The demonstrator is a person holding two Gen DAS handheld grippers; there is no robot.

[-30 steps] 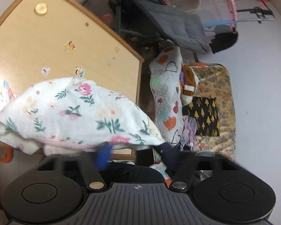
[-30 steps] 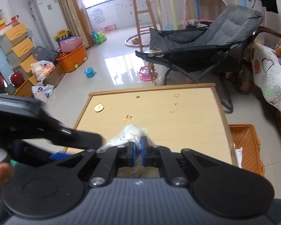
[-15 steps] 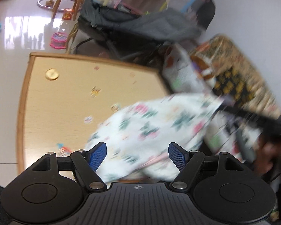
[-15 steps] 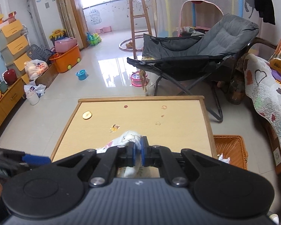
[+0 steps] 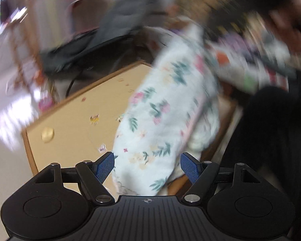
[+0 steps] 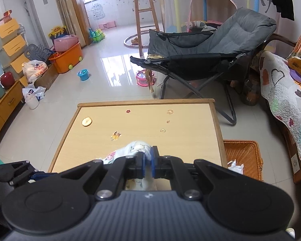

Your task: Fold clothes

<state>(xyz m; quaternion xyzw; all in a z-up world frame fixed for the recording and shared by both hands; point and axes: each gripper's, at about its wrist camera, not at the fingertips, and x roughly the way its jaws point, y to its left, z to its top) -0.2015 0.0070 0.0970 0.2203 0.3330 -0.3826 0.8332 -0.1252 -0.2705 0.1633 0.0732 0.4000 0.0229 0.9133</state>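
A white floral garment (image 5: 160, 120) hangs in a long drape over the near right corner of the wooden table (image 5: 70, 120); this left wrist view is motion-blurred. Its lower end falls between the blue pads (image 5: 105, 166) of my left gripper (image 5: 147, 167), which stands open with both pads off the cloth. In the right wrist view my right gripper (image 6: 148, 160) is shut on a bunched edge of the garment (image 6: 134, 148) above the table (image 6: 170, 124). The left gripper (image 6: 14, 170) shows at the lower left there.
A grey folding chair (image 6: 210, 46) stands behind the table. An orange wicker basket (image 6: 242, 156) sits on the floor at the table's right. A heart-patterned quilt (image 6: 281, 100) covers the sofa on the right. Toy bins (image 6: 68, 58) and a wooden stool (image 6: 144, 10) stand farther back. Stickers dot the tabletop.
The left wrist view has rolled sharply and sunk toward the cloth. The garment, earlier draped across the table edge, now hangs lengthwise between the open left pads. The right gripper drew back, still clamped.
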